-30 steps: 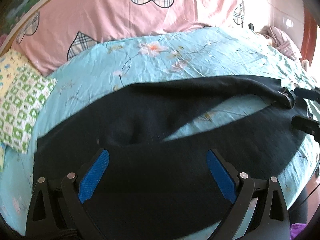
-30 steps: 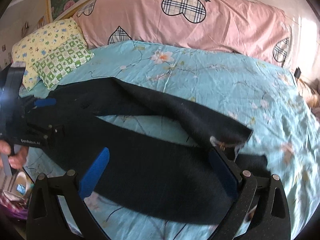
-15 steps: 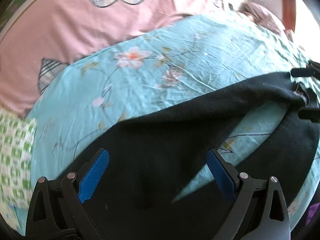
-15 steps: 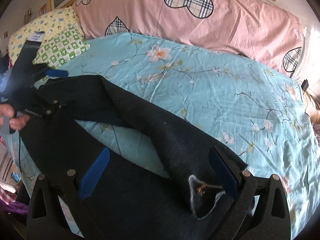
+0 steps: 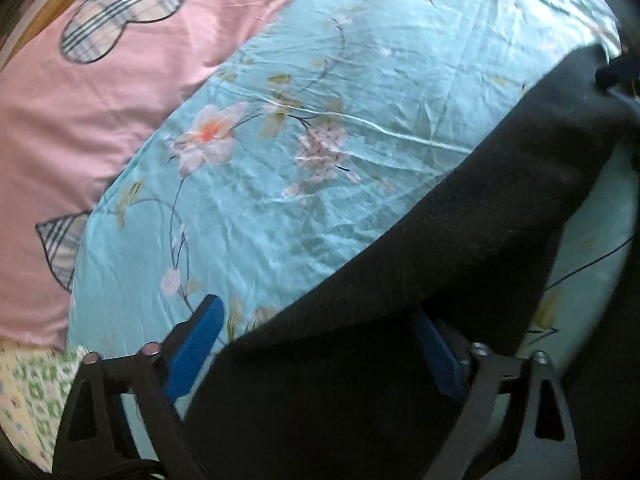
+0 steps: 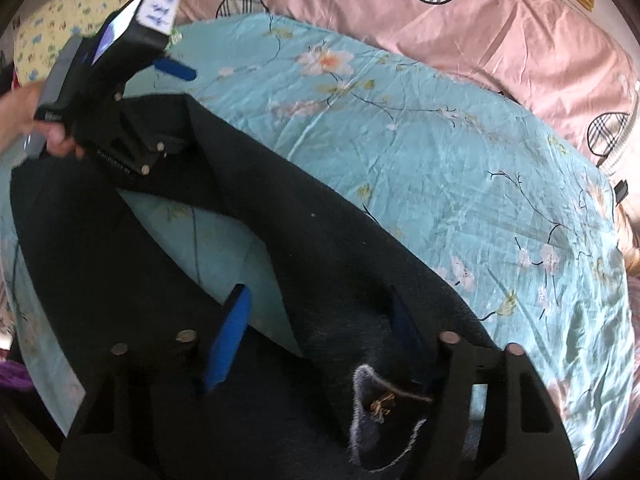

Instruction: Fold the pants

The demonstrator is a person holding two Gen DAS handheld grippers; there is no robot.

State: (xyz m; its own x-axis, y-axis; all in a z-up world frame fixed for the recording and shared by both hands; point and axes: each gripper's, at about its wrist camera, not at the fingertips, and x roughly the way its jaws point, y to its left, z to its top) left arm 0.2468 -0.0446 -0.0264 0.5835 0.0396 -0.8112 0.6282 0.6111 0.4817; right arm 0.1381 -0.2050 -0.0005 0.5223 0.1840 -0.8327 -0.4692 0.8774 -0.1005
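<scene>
Black pants [image 6: 120, 264] lie spread on a turquoise floral bedsheet [image 6: 440, 160], legs apart in a V with sheet showing between them. In the left wrist view the far leg [image 5: 460, 240] runs diagonally from lower left to upper right. My left gripper [image 5: 316, 344] is open over the waist end, black cloth lying between its blue pads [image 5: 196, 344]. My right gripper [image 6: 320, 332] is open over the far leg's hem, where a grey turned-up cuff [image 6: 380, 412] shows. The left gripper [image 6: 120, 92] also shows at upper left of the right wrist view, held by a hand.
A pink pillow with plaid hearts [image 5: 80, 100] lies along the head of the bed, and shows in the right wrist view [image 6: 460, 12]. A yellow and green patterned pillow [image 6: 52, 28] sits at the far left corner. A thin black thread [image 5: 592, 256] crosses the sheet.
Both grippers have moved forward and lower over the far pant leg. The right gripper's fingers have narrowed a little around the hem. The left gripper has turned left, its fingers still wide.
</scene>
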